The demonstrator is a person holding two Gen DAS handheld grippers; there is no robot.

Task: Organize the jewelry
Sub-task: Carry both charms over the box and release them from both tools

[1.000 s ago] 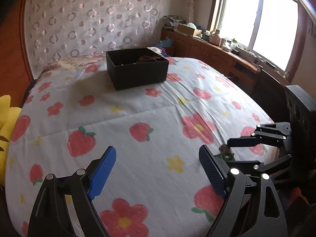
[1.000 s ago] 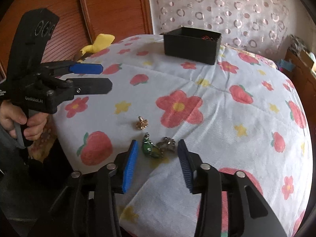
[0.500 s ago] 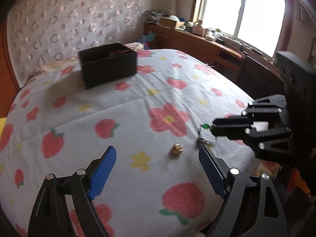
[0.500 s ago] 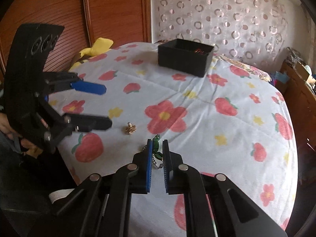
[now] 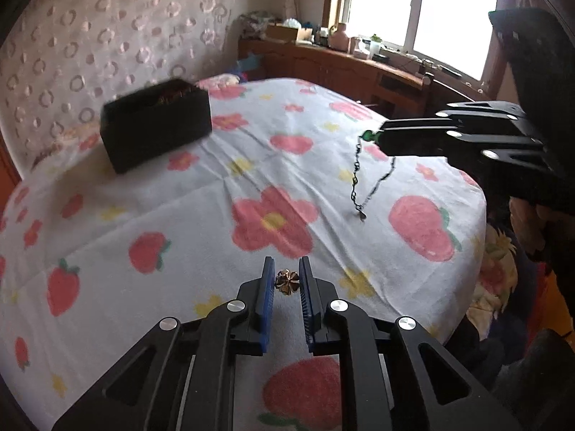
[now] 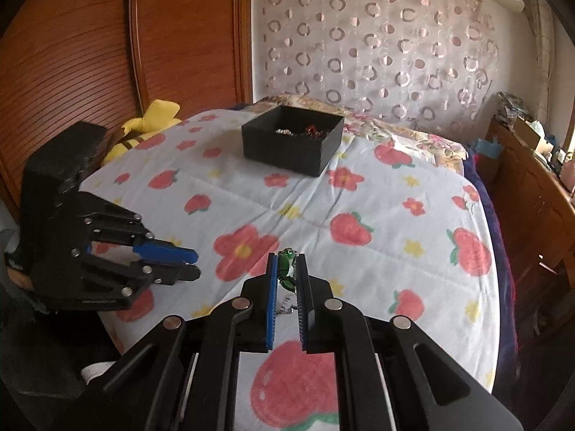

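My left gripper (image 5: 286, 274) is shut on a small gold flower-shaped charm (image 5: 287, 282), held low over the bedspread. My right gripper (image 6: 286, 269) is shut on a green-stone necklace (image 6: 287, 265). In the left wrist view the right gripper (image 5: 386, 136) holds the green stone, and the dark chain (image 5: 359, 179) hangs from it down to the bedspread. The black jewelry box (image 6: 291, 139) stands open at the far side of the bed with several pieces inside; it also shows in the left wrist view (image 5: 156, 129). The left gripper also shows in the right wrist view (image 6: 190, 264).
The bed has a white spread with strawberries and flowers (image 6: 359, 197). A yellow plush toy (image 6: 151, 122) lies at its left edge by the wooden wardrobe. A wooden sideboard (image 5: 359, 64) with bottles stands under the window on the right.
The left gripper has closed on the gold charm. The right gripper, shut on the necklace, has lifted it so the chain hangs off the bedspread.
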